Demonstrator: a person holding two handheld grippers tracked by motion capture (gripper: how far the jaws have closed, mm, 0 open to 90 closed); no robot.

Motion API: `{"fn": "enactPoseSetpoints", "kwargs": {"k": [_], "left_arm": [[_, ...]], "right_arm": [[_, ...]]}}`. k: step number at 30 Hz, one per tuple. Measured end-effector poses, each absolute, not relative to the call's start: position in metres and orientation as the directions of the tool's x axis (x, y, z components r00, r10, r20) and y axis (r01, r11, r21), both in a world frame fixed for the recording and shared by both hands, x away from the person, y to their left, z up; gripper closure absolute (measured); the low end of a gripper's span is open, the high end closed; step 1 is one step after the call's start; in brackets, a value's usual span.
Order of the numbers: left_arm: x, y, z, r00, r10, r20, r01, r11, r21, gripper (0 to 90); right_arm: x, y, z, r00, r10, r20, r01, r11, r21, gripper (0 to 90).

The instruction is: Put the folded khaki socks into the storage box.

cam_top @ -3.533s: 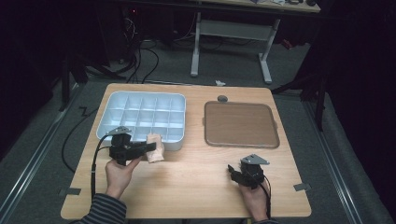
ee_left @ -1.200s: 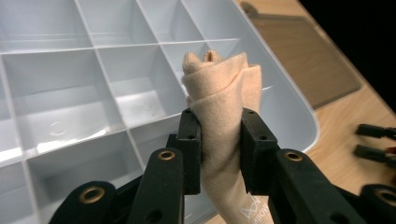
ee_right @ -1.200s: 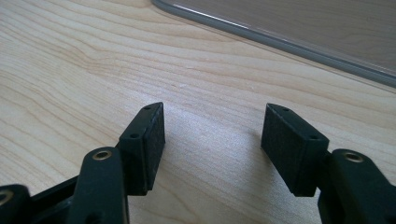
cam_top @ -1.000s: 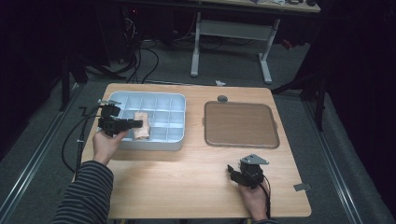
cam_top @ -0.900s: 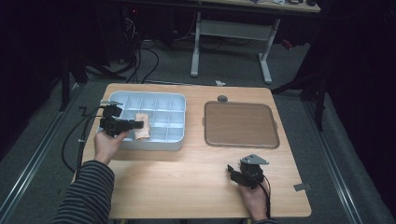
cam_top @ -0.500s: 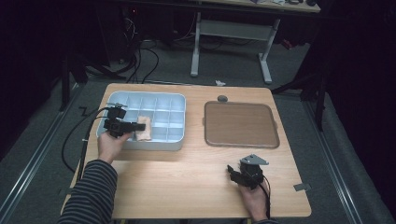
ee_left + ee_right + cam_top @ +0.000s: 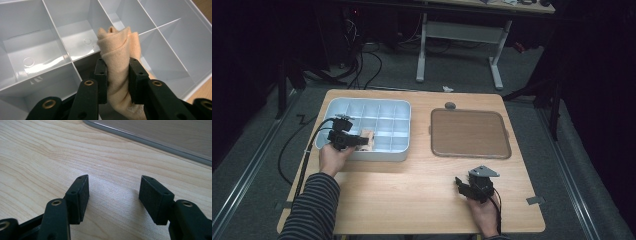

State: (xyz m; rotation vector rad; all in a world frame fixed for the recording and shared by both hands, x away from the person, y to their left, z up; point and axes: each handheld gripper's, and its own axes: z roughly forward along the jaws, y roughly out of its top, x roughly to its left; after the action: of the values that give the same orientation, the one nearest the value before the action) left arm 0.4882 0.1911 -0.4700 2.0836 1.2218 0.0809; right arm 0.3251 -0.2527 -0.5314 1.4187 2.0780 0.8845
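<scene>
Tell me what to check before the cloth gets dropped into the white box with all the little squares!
1. Cloth gripped: ok. The left gripper is shut on the beige cloth.
2. Cloth over the divided tray: ok. It hangs above the front row of compartments.
3. Compartments under it free: ok for the ones in sight, which look bare; cannot tell for the one right beneath the cloth.
4. Cloth lined up with one compartment: not ok. Its top sits over a divider wall.
5. Right gripper out of the way: ok. It is open, low over the table, near the brown tray.
</scene>
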Motion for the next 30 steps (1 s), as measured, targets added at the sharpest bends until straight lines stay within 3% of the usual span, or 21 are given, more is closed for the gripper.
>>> {"fn": "enactPoseSetpoints", "kwargs": {"k": [21, 30], "left_arm": [[0.489, 0.177, -0.479, 0.584, 0.801, -0.13, 0.71, -0.427, 0.561, 71.4], [0.484, 0.177, -0.474, 0.58, 0.802, -0.145, 0.71, -0.409, 0.573, 61.4]], "right_arm": [[0.325, -0.252, -0.531, -0.368, 0.93, -0.022, 0.629, 0.266, 0.73, 40.7], [0.325, -0.252, -0.531, -0.369, 0.929, -0.022, 0.629, 0.267, 0.731, 40.7]]}}
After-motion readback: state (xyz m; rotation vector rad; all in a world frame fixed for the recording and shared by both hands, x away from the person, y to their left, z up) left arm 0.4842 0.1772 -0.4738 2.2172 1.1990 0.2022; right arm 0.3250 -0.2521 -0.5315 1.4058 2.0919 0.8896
